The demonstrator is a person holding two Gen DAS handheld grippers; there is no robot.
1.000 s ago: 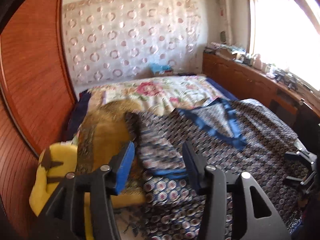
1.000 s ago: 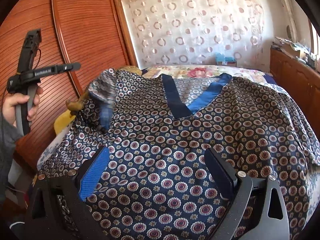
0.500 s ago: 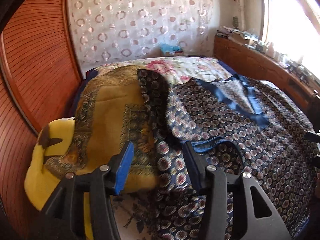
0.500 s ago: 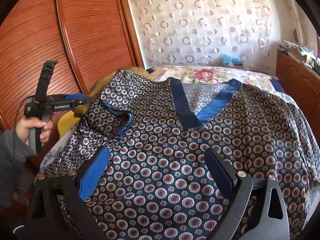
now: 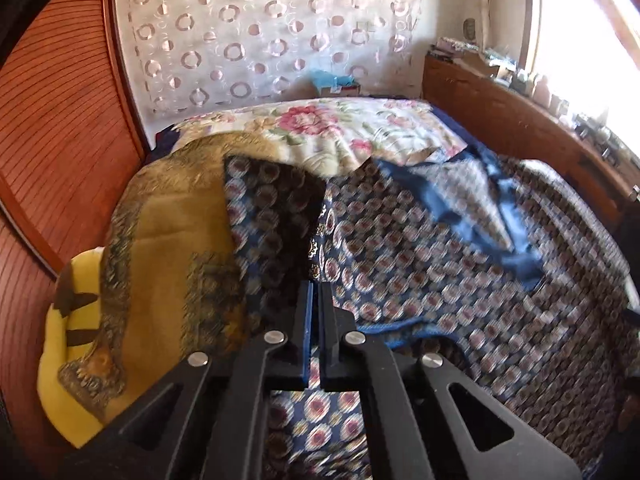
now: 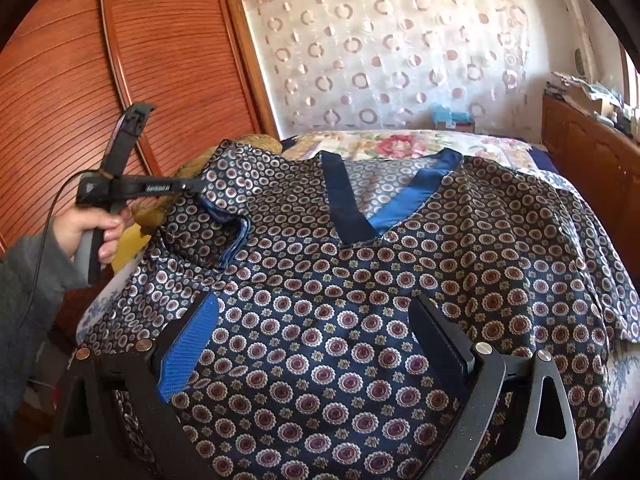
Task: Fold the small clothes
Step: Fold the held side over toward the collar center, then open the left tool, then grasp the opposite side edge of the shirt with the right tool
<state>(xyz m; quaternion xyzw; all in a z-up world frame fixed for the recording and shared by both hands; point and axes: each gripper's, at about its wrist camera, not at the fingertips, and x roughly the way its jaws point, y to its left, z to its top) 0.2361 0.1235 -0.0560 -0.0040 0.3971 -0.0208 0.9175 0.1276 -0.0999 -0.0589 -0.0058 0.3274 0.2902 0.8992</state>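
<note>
A dark blue shirt (image 6: 360, 280) patterned with round medallions lies face up on the bed, its blue V-neck (image 6: 360, 216) toward the far end. Its left sleeve (image 6: 216, 232) is folded inward over the chest. My left gripper (image 5: 314, 286) has its jaws pressed together at the fold by that shoulder, pinching the shirt (image 5: 400, 264) cloth. In the right wrist view the left gripper (image 6: 198, 188) is held by a hand (image 6: 90, 228) in a grey sleeve. My right gripper (image 6: 316, 302) stands open low over the shirt's lower half, with nothing between its pads.
A mustard blanket (image 5: 168, 248) and a yellow cushion (image 5: 60, 352) lie left of the shirt. A floral quilt (image 5: 320, 128) covers the far end of the bed. Wooden slatted doors (image 6: 140, 60) stand on the left, and a cluttered wooden cabinet (image 5: 520, 120) runs under the window on the right.
The left gripper has come down and forward to the folded shoulder and closed its jaws, which stood open before. The right gripper has stayed open over the shirt.
</note>
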